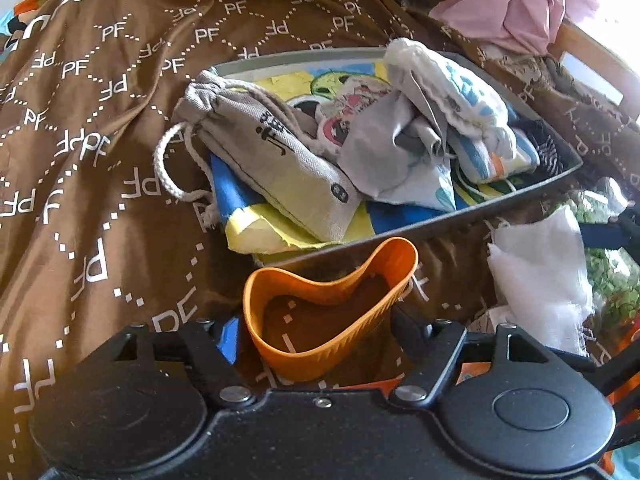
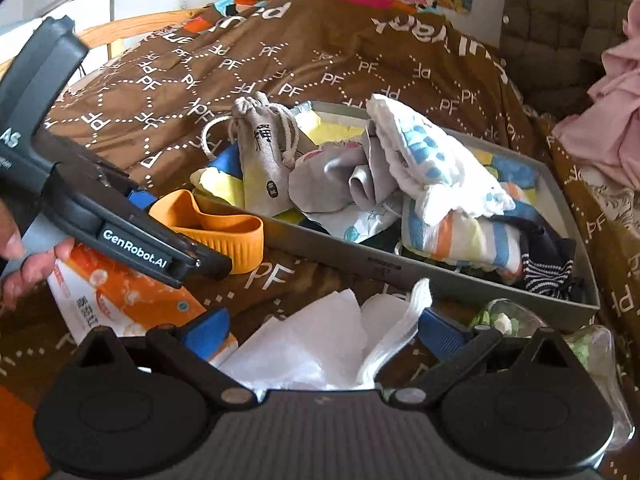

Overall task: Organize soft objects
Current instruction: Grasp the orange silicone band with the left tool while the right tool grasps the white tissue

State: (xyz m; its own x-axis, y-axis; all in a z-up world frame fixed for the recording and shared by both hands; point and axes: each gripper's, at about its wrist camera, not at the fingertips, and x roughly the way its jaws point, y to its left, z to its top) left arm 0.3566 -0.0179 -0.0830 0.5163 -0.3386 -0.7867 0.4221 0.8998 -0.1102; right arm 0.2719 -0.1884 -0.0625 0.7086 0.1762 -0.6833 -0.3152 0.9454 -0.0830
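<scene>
Brown bedspread (image 1: 100, 160), left tool (image 1: 316, 332) squeezing orange cup (image 1: 328, 312), posters only right-side.

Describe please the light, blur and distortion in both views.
Left wrist view: daylight burns out the top right corner beside the pink cloth; the grey tray bows from the fisheye. Right wrist view: the white tissue between the right tongs glares; the edges are soft.

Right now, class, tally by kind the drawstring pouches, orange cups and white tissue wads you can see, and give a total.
Drawstring pouches: 2, a grey pouch and a white pouch
Orange cup: 1
White tissue wad: 1
Total: 4
</scene>
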